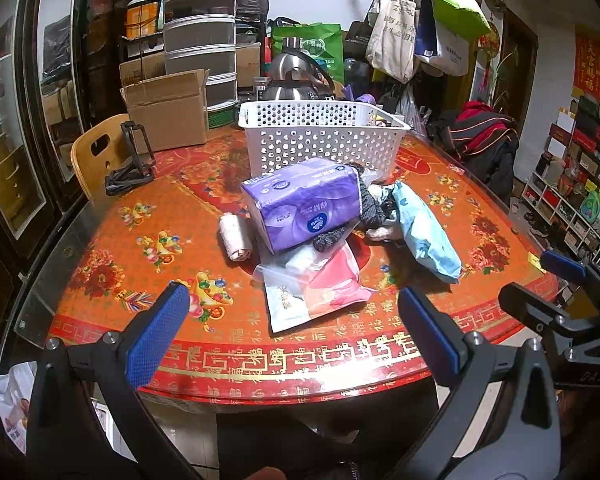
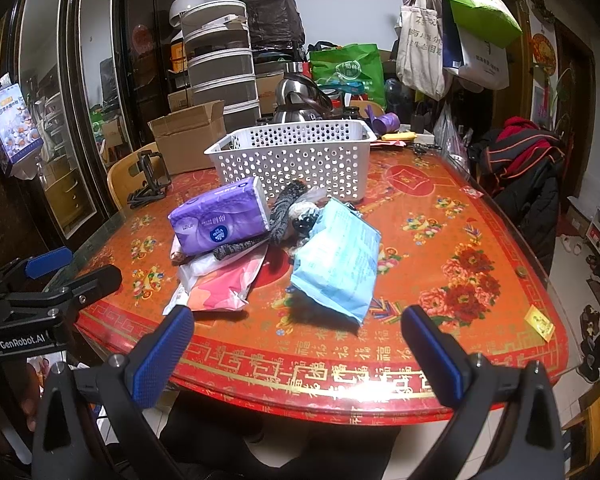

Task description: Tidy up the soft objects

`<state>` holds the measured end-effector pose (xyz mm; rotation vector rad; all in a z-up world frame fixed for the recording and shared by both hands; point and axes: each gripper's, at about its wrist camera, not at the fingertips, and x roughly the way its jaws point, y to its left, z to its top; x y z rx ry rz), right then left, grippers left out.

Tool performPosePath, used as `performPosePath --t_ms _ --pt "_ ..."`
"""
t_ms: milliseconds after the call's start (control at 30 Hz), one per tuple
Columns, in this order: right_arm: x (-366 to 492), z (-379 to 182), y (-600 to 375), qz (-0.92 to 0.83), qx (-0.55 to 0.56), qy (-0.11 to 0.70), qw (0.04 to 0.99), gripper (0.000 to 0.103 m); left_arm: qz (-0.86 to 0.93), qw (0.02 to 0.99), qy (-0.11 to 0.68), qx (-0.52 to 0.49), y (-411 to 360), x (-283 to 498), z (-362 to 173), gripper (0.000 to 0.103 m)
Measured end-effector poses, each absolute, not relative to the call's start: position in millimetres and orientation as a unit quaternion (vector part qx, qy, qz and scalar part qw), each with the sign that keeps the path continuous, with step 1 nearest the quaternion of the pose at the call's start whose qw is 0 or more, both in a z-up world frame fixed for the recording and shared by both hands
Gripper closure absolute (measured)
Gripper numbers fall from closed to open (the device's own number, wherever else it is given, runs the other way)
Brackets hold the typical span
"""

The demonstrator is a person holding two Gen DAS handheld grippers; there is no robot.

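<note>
Cluttered room, red floral table (image 1: pixel 480 208), white basket (image 1: pixel 320 136).

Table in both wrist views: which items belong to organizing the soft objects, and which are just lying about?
Job items: white basket; purple tissue pack; light blue pack; pink and white pack; grey knit piece; small white roll.

Bystanders: cardboard box; steel kettle; black folding stand; stacked drawers; hanging tote bags.
</note>
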<state>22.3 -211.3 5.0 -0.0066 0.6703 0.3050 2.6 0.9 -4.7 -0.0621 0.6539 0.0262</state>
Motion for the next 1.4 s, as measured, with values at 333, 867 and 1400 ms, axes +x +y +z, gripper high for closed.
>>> performPosePath --t_ms 333,867,1400 --pt "22.5 3.5 -210.8 0.149 -0.003 0.329 0.933 0.000 0.013 0.946 0.322 -0.030 1.9 2.3 -3.8 0.000" --pt "22.6 1.8 -210.3 0.150 -0.004 0.329 0.932 0.000 0.013 0.946 0.322 -0.029 1.6 2.4 -3.5 0.000" --pt "33.8 -7.6 -218.3 0.153 0.020 0.320 0.935 0.000 0.016 0.954 0.300 -0.025 4.9 6.8 0.4 0.000"
